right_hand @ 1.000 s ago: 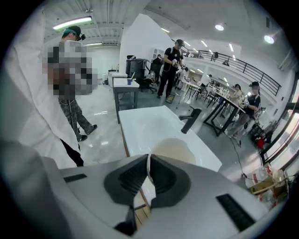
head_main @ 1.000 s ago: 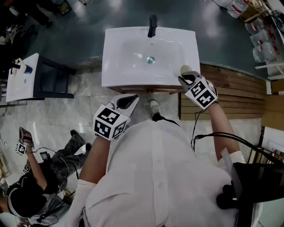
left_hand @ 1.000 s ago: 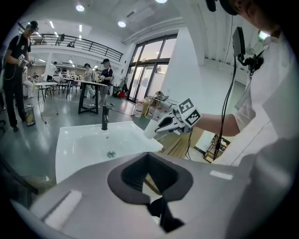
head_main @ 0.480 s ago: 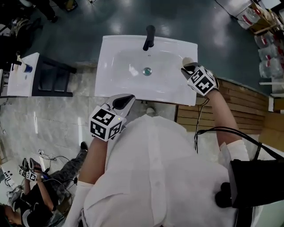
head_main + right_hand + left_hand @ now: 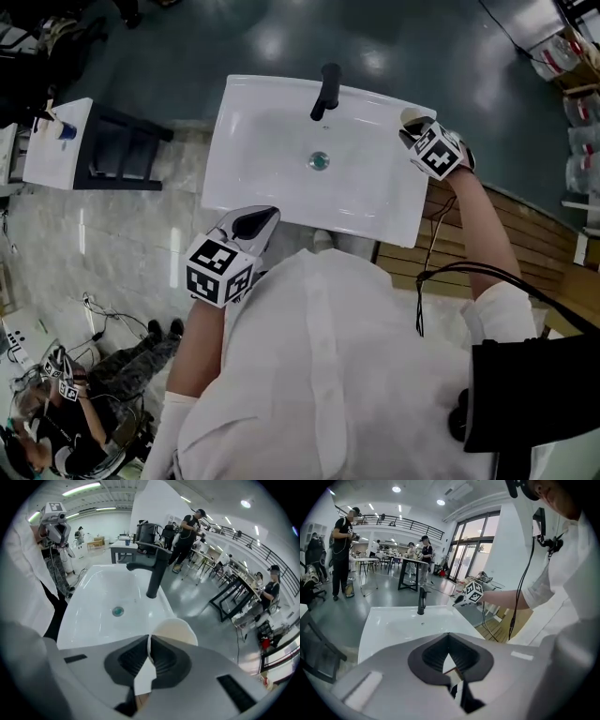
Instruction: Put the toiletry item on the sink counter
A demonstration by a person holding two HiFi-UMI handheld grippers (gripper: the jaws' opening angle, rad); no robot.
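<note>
well, at the left the left gripper (image 5: 254,223) hangs just off the near edge of the sink counter (image 5: 221,184), its jaws pressed together with nothing between them, so it plays no part here. across the basin, past the drain (image 5: 319,161) and the black faucet (image 5: 326,89), the right gripper (image 5: 418,126) is out at the far right corner of the counter, clamped on the thin wall of a cream cup (image 5: 412,114), one jaw inside the rim and one outside. the right gripper view shows the cup (image 5: 174,631) over the narrow strip of counter to the right of the faucet, with the dark floor close beyond it; whether its base touches the counter i cannot tell. the risk i see is that corner. the flat ledge there looks slim, so letting go with the cup tilted, or partly over the outer edge, could send it off to the floor, or rolling down into the basin on the other side. a pinch on one wall also lets a light cup swing, and jaws drawn away sideways could drag it over.
</note>
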